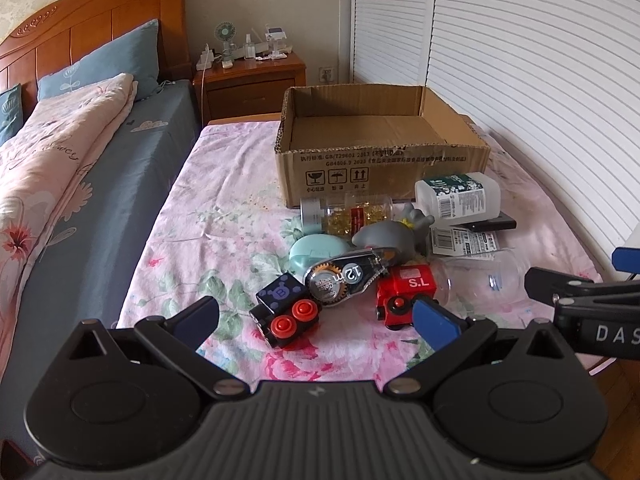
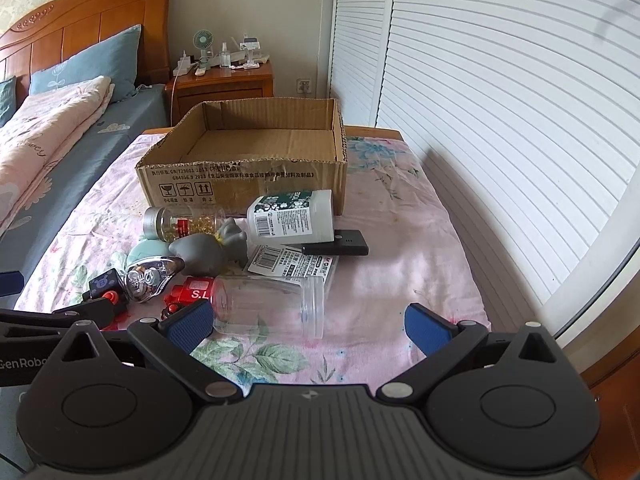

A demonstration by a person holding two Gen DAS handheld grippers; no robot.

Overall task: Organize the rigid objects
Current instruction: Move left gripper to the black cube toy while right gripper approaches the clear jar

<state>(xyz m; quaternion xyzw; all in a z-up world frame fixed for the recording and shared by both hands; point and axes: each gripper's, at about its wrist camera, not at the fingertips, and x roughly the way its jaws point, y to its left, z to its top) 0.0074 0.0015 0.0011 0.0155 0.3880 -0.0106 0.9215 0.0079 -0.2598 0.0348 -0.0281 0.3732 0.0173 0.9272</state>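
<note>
Toys, bottles point(image 2: 294, 216) and jars heaped before open cardboard box point(image 2: 244, 178)

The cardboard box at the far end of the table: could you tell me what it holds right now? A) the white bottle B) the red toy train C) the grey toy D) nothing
D: the cardboard box shows only its bare brown floor, with every item lying outside in front of it.

Upper centre of my left view sits the open brown cardboard box point(image 1: 380, 136) on the floral-clothed table point(image 1: 224, 216); below it lie the white labelled bottle point(image 1: 460, 198), grey rubber elephant point(image 1: 388, 236) and red toy train point(image 1: 404, 292), bed point(image 1: 100, 184) at left
</note>
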